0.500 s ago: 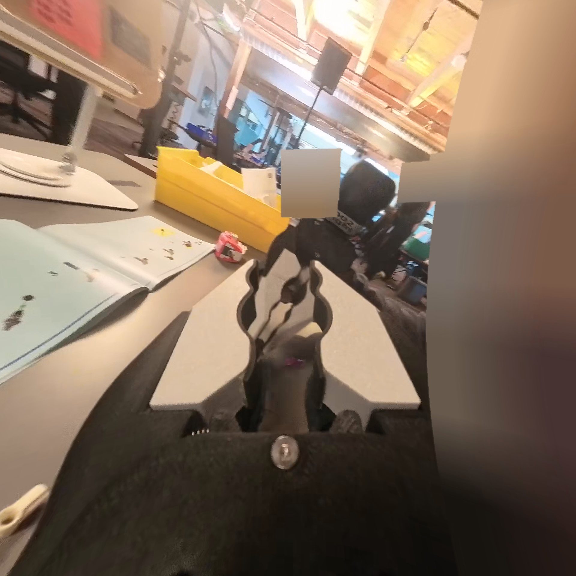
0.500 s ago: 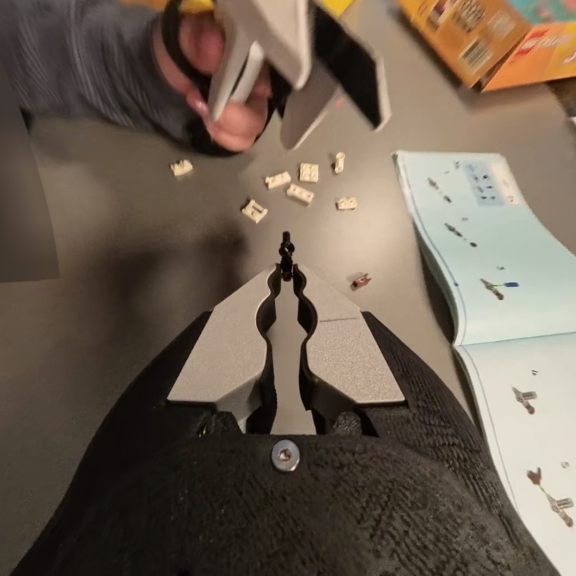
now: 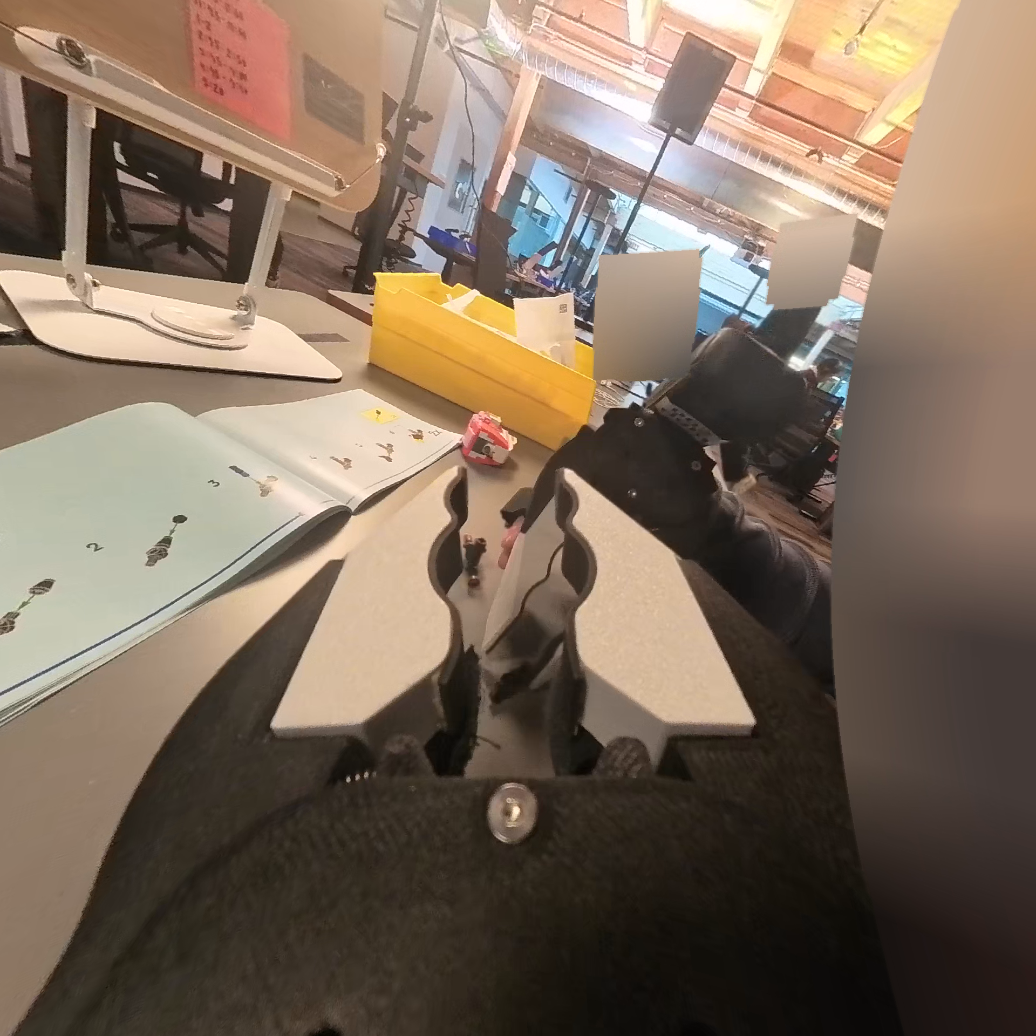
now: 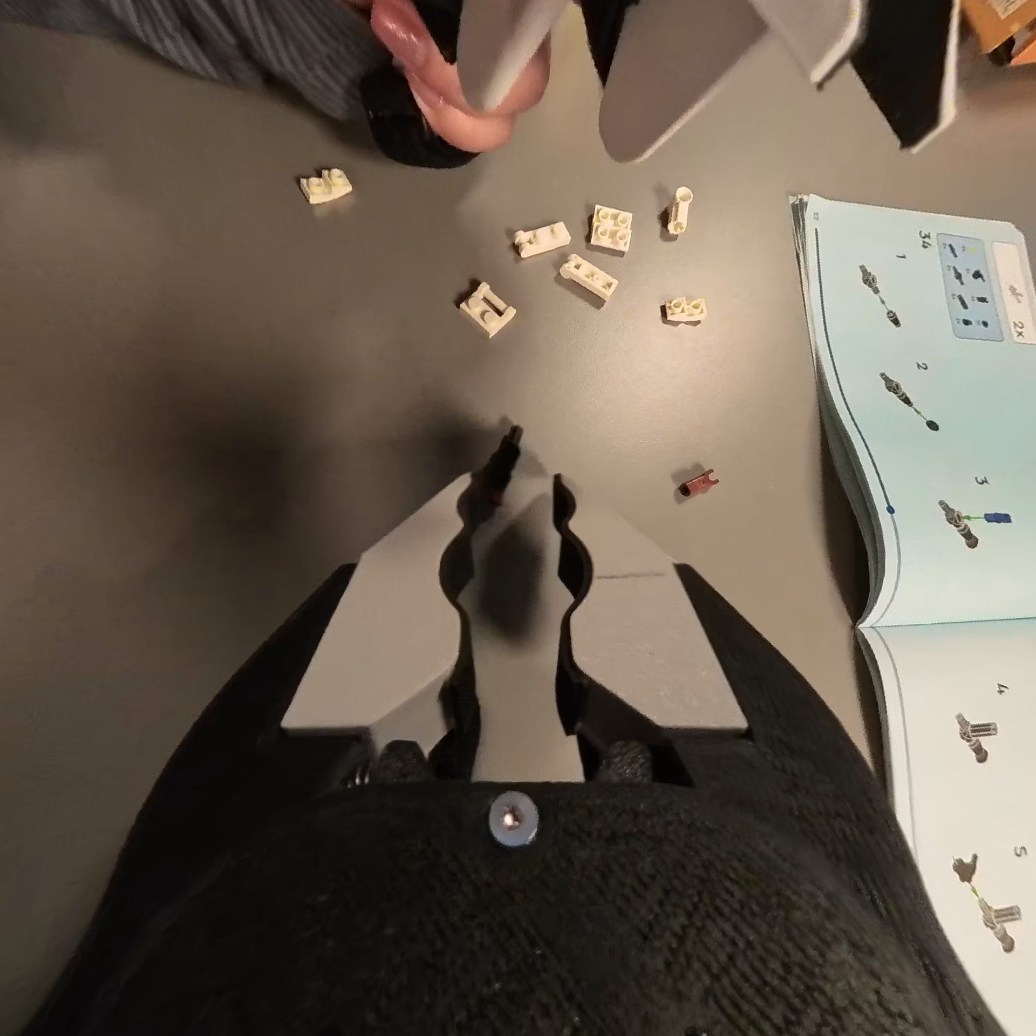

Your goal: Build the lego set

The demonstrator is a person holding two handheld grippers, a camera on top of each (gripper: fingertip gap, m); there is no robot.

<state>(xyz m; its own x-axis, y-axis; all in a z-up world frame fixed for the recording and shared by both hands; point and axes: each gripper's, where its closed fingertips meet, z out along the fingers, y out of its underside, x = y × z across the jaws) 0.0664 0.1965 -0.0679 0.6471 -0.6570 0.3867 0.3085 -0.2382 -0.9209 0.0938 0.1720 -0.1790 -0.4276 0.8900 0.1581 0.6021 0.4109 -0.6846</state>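
the right gripper [image 4: 513,479] is seen with its jaws parted. half a second earlier they were closed on the black pin [image 4: 502,459]. the pin is now found beside the left fingertip, with the other pad clear of it, so it is judged released onto the table [image 4: 224,336]. the left gripper [image 3: 510,476] is likewise parted, with nothing gripped. white bricks [image 4: 588,274], a brown clip [image 4: 695,483] and a booklet [image 4: 925,392] lie beyond.
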